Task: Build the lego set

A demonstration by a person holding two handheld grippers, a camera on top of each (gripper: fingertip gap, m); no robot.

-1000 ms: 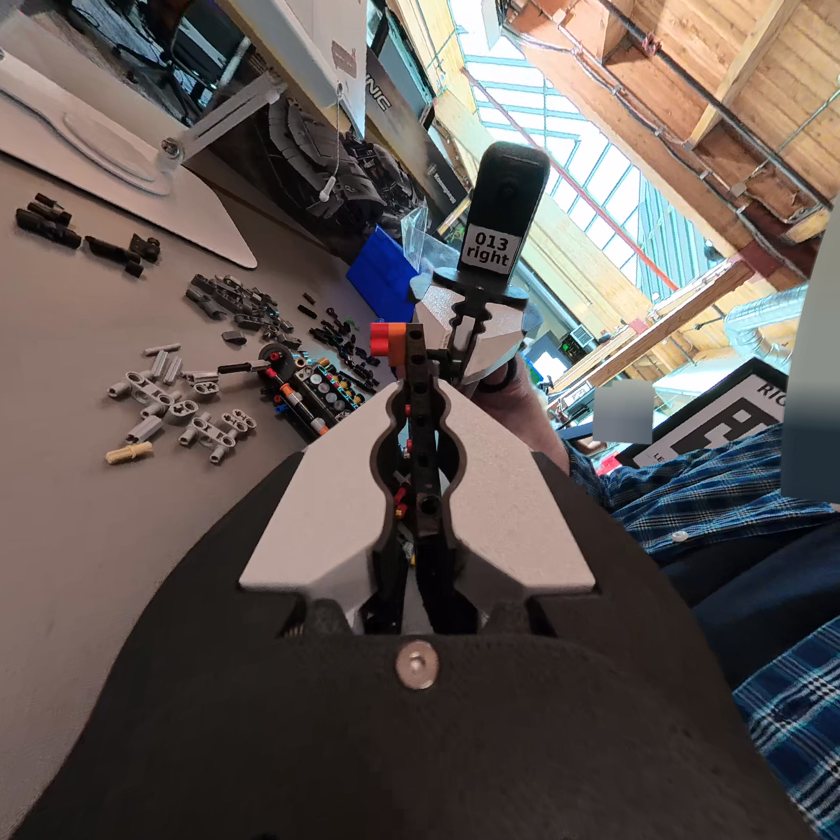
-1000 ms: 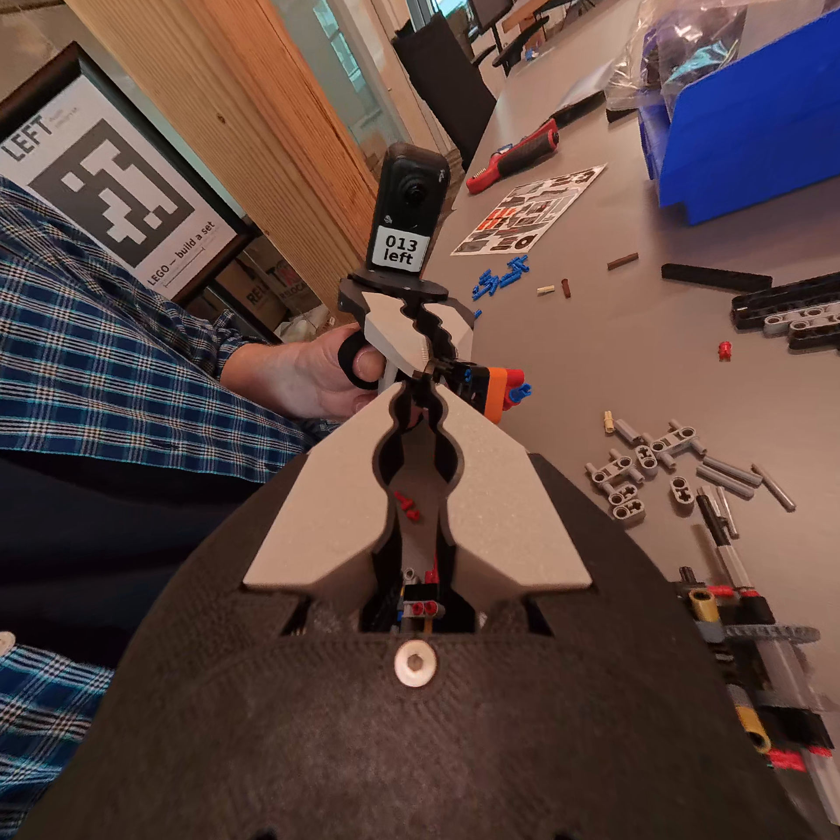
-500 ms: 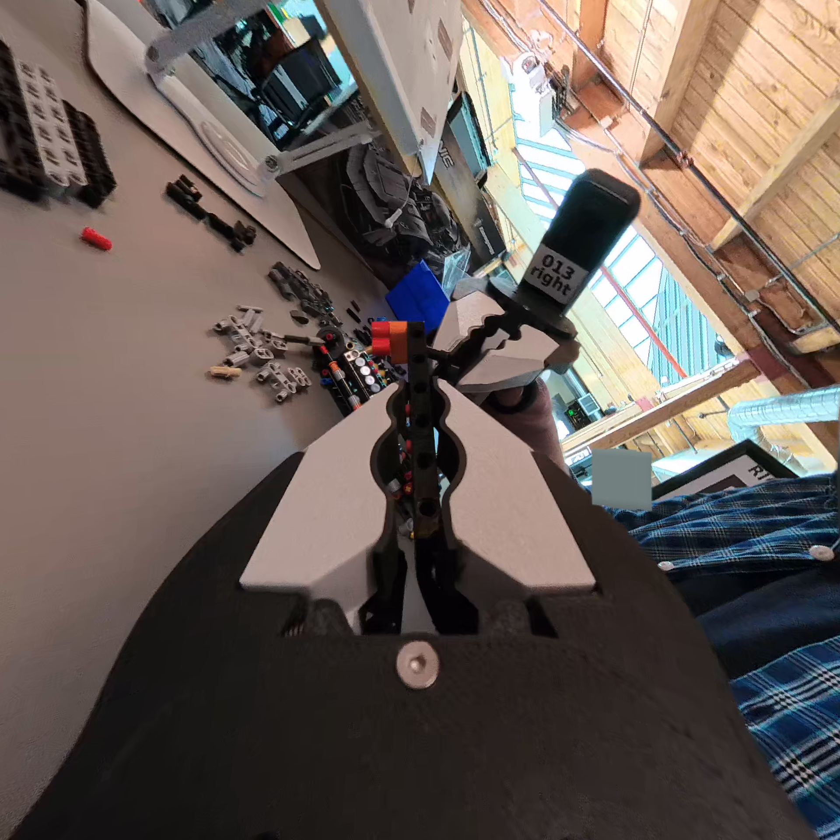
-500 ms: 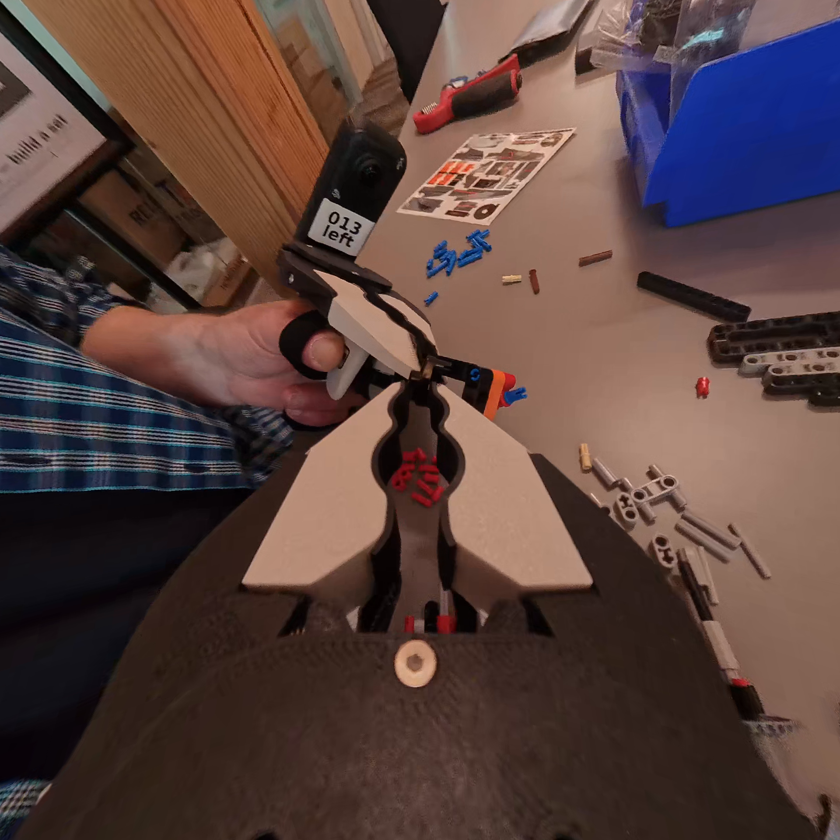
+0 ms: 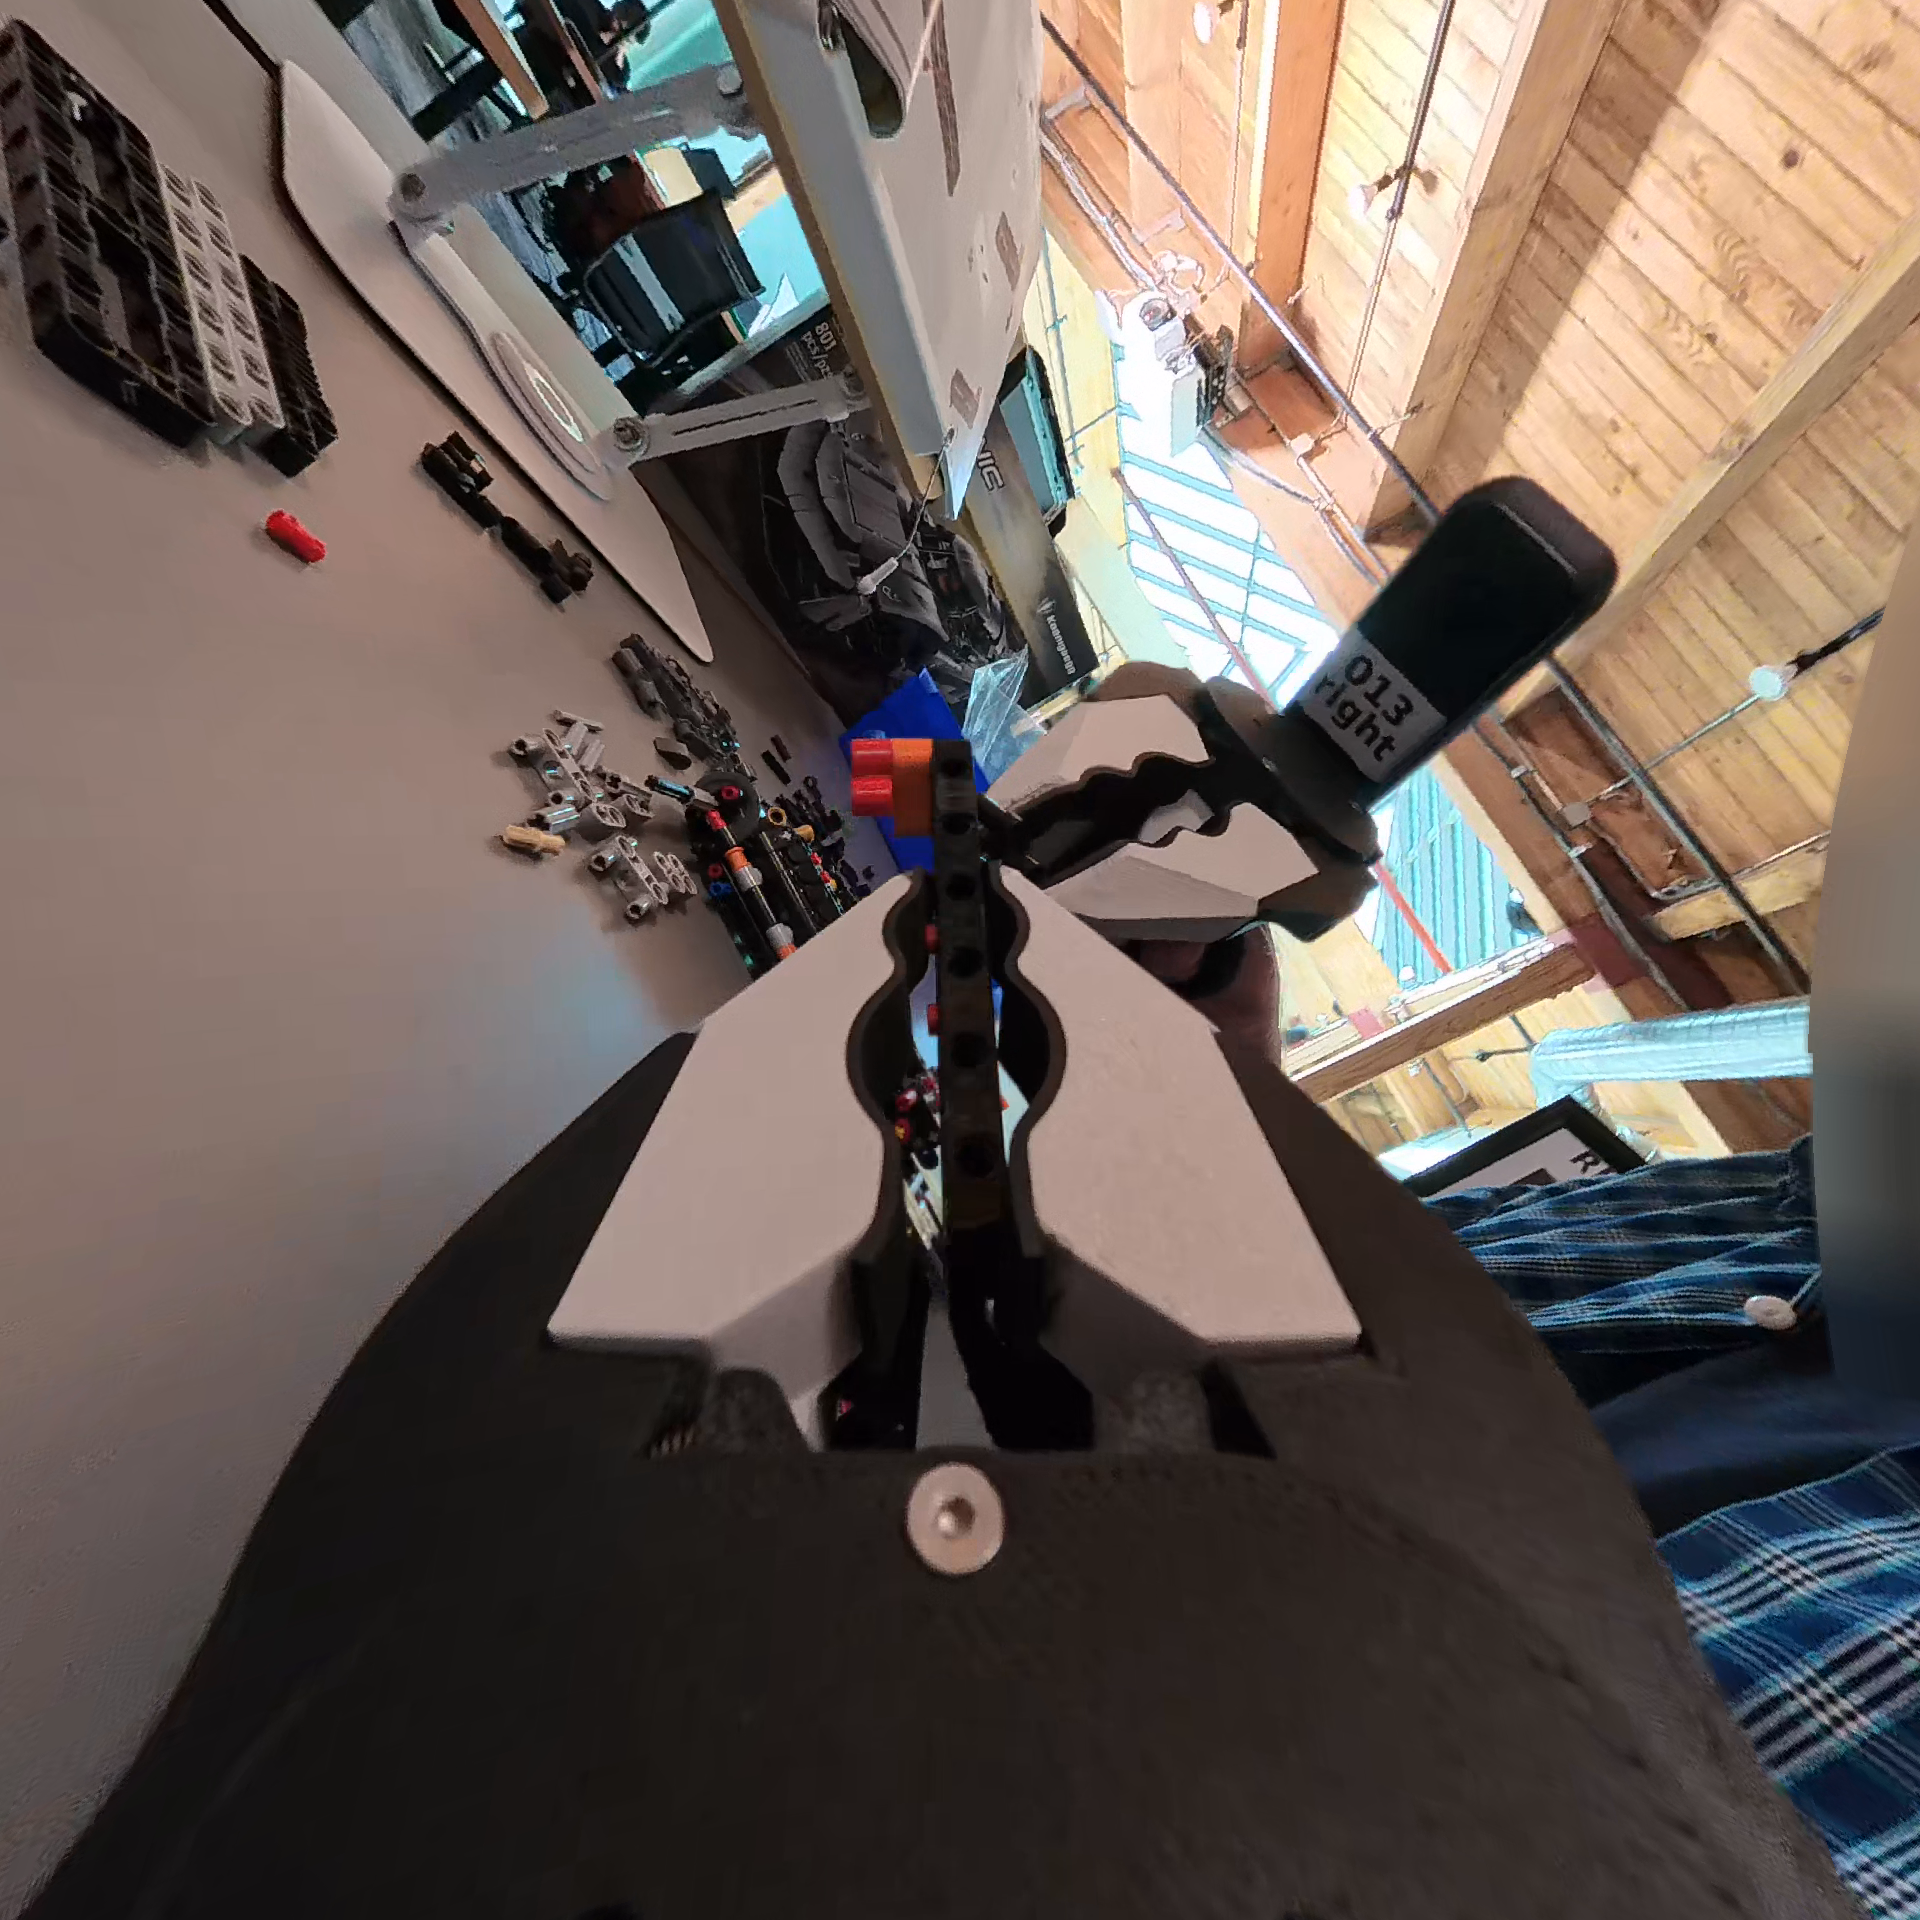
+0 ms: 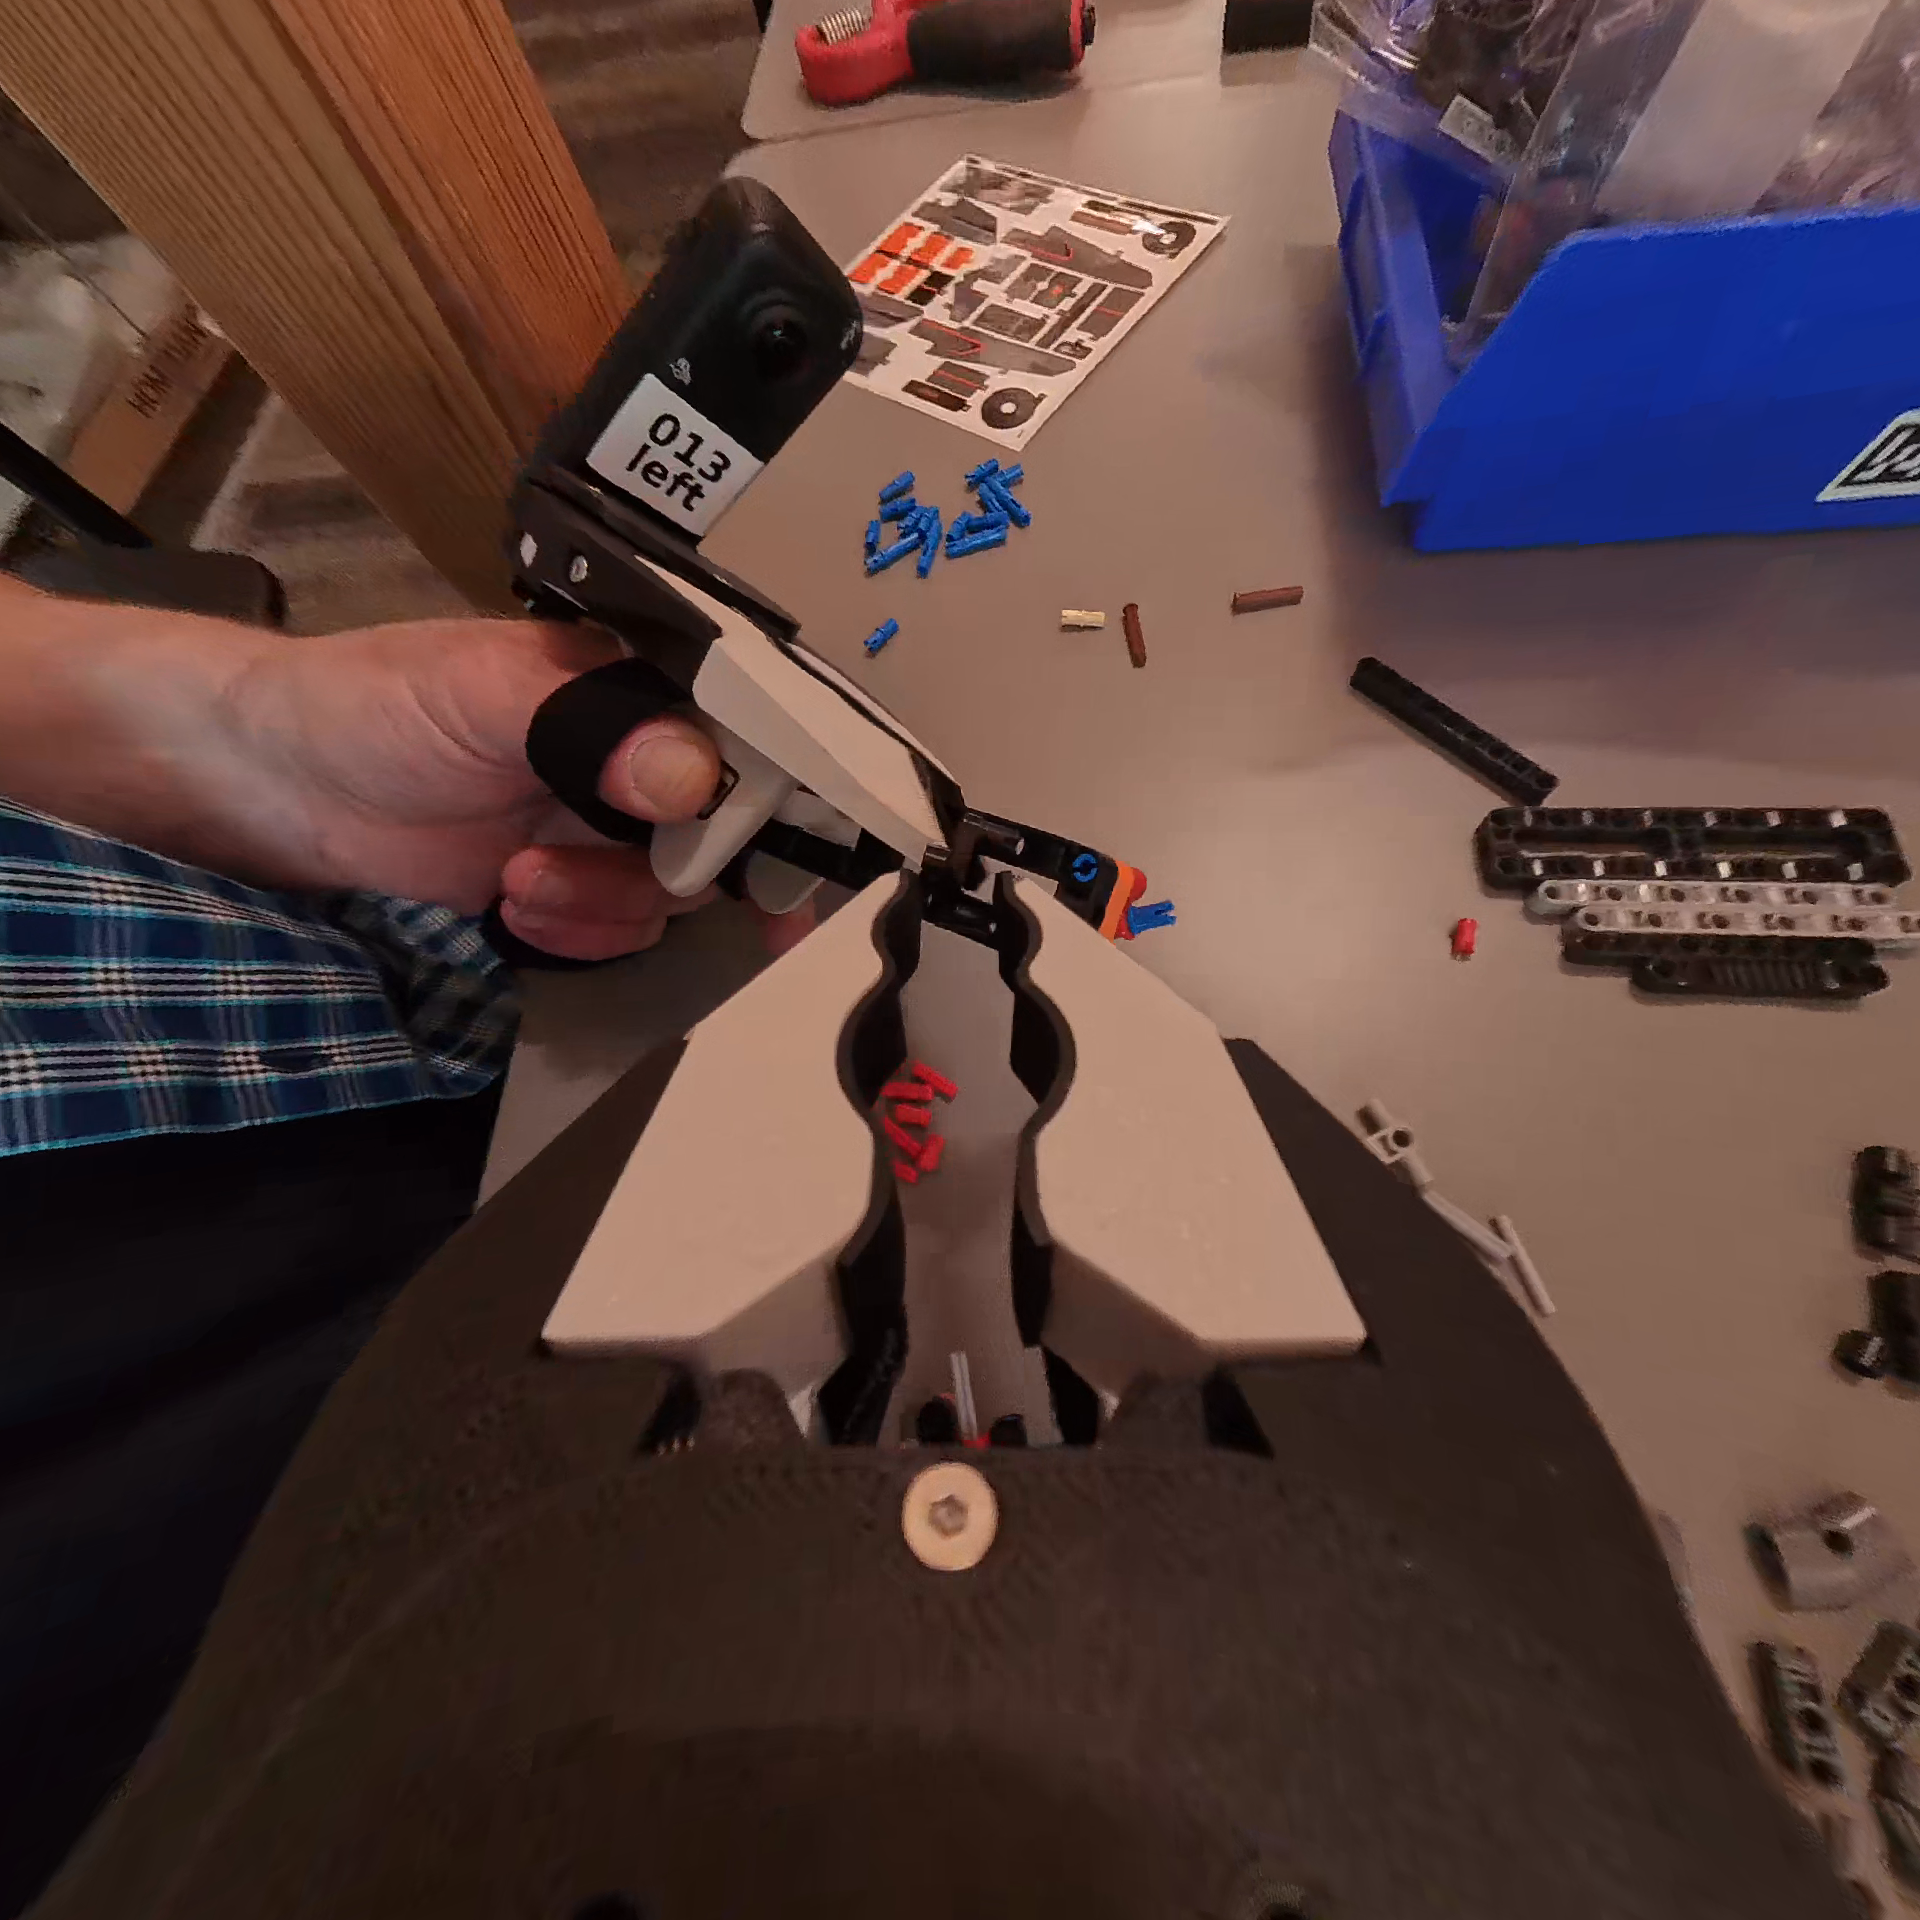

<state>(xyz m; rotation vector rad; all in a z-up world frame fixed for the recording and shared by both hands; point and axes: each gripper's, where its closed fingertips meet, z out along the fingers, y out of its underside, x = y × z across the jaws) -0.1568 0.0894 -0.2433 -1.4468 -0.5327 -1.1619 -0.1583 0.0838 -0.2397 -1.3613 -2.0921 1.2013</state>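
The left gripper (image 5: 958,894) is clamping a black lego beam (image 5: 961,997) lengthwise between its fingers, held in the air above the grey bench (image 5: 208,935). An orange and red piece (image 5: 891,781) is sitting at the beam's far end. The right gripper (image 6: 961,909) is pinching a small black part (image 6: 954,912) attached to the side of that beam. Red pins (image 6: 914,1127) are lying on the bench below, blue pins (image 6: 940,520) farther off.

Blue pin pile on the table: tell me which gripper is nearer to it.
Left. The left gripper, shut on the black beam, hangs just short of the blue pin pile; the right gripper sits behind it, slightly farther away.
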